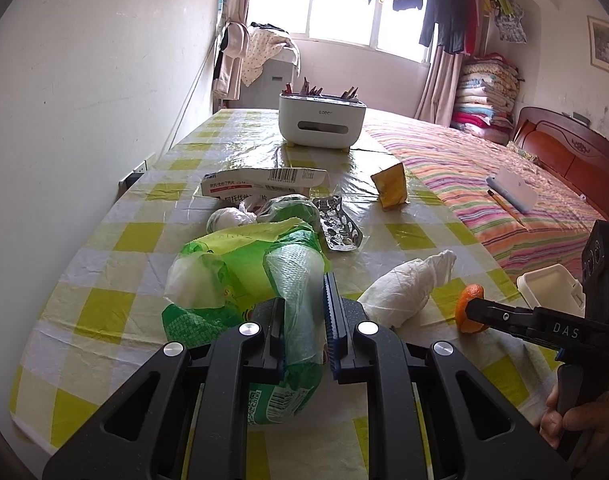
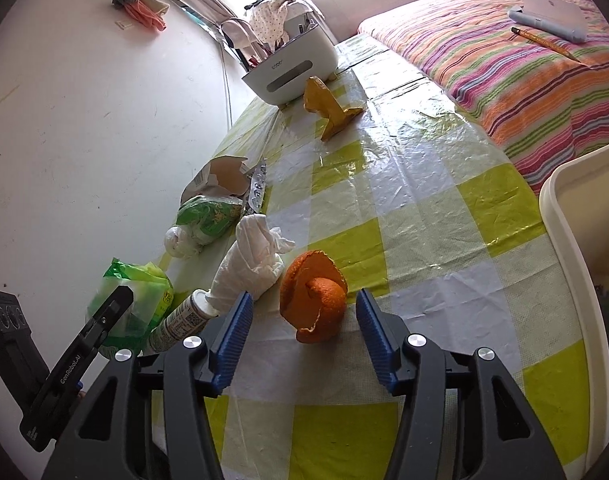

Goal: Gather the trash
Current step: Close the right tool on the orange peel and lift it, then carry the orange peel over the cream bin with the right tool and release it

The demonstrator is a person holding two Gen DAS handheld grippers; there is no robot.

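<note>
The left tool [image 1: 304,320] is pinched on a green plastic bag [image 1: 240,276], a fold of its thin film caught between the blue pads while the rest of the bag slumps on the counter [image 1: 104,240], which wears a yellow-and-white checked cover. The right tool [image 2: 302,320] stands spread, its two blue pads on either side of a curl of orange peel [image 2: 312,300] that sits on the counter without either pad touching it. Just left of the peel lies a crumpled white tissue [image 2: 248,268], and beside that a small white bottle [image 2: 176,324]. Further back along the wall side are a torn cardboard box [image 1: 260,186], an empty foil pill sheet [image 1: 338,224] and a second green wrapper [image 2: 208,218] with a knotted white wad [image 2: 178,242] next to it. A folded yellow paper [image 1: 392,186] lies near a white tissue box [image 1: 320,120] at the far end. A white bin [image 2: 576,208] stands at the right edge, next to a bed [image 2: 504,60] with a striped cover.
</note>
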